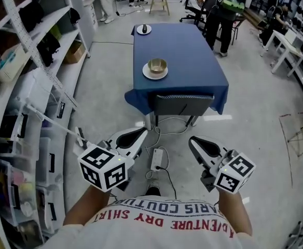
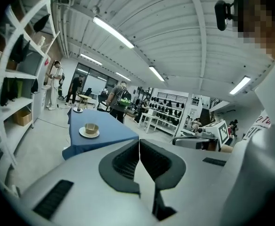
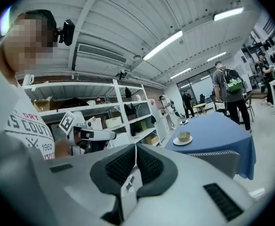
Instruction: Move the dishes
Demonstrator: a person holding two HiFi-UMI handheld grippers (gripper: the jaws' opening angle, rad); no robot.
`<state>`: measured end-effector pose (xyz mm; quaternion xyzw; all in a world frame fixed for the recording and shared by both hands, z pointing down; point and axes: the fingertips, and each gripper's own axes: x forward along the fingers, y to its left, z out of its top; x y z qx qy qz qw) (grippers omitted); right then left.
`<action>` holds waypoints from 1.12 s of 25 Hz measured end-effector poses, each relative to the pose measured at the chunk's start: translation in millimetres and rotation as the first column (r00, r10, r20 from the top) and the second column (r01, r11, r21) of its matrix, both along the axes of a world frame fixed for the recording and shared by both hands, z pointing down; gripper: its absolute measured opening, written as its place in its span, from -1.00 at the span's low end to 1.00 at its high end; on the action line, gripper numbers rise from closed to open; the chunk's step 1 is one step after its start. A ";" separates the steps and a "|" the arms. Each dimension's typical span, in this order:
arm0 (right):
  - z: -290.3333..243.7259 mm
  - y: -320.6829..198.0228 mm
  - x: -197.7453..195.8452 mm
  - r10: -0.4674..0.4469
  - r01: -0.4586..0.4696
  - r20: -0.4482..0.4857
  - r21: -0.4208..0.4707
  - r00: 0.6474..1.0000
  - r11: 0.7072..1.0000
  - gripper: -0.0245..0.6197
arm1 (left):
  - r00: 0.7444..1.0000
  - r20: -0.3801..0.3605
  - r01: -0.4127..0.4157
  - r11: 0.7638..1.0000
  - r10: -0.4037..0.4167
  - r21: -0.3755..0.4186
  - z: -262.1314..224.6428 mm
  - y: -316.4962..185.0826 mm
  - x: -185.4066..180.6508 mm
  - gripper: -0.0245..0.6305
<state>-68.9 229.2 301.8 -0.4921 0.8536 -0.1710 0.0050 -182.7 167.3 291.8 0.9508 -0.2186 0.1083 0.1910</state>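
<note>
Stands well short of a long counter (image 1: 193, 51) draped in blue cloth, holding the left gripper (image 1: 139, 133) and right gripper (image 1: 197, 141) low over the grey floor (image 1: 110, 77), near a white power strip (image 1: 157, 160). Shows both sets of jaws clenched, pad against pad, grasping nothing. Faces a tan round bowl (image 1: 157, 64) sitting on a white round plate (image 1: 155, 77) toward the counter's near left edge; farther off, at the far left corner, a second small white plate (image 1: 147, 31) bearing a dark object (image 1: 144, 29). Finds a grey-backed chair (image 1: 182, 105) tucked against the near end, white metal shelving (image 1: 37, 61) along the left, people (image 1: 221, 9) standing beyond the far end.
</note>
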 end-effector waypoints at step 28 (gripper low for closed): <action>22.1 -287.1 137.5 -0.142 0.142 -0.004 0.005 0.990 0.990 -0.22 | 0.975 0.088 0.210 0.976 -0.204 -0.066 45.6 -255.4 105.9 -0.84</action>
